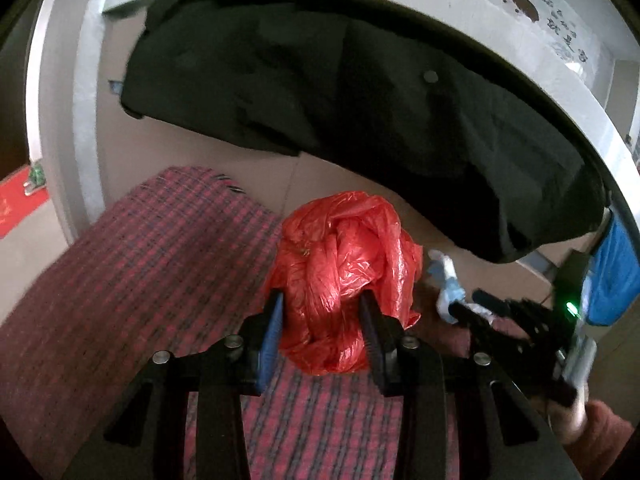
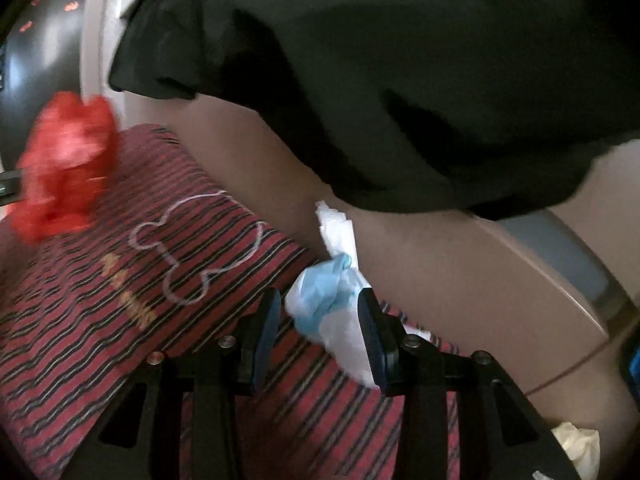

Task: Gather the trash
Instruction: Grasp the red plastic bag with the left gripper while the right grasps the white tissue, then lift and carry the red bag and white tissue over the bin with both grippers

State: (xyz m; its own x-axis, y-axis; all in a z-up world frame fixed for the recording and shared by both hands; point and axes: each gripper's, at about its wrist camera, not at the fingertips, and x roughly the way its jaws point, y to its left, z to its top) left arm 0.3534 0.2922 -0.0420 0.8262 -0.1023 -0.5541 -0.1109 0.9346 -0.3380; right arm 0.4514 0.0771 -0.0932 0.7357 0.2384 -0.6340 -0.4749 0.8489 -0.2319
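Observation:
A crumpled red plastic bag sits between the blue pads of my left gripper, which press on its sides above the red checked mat. The right wrist view shows the same bag blurred at the far left. My right gripper is shut on a wad of blue and white crumpled trash, with a white paper strip sticking up from it. In the left wrist view that gripper and its wad show at the right, beside the bag.
A black garment hangs low from a grey frame over the tan floor. Something blue hangs at the far right. A cream crumpled piece lies at the lower right. A hand holds the right gripper.

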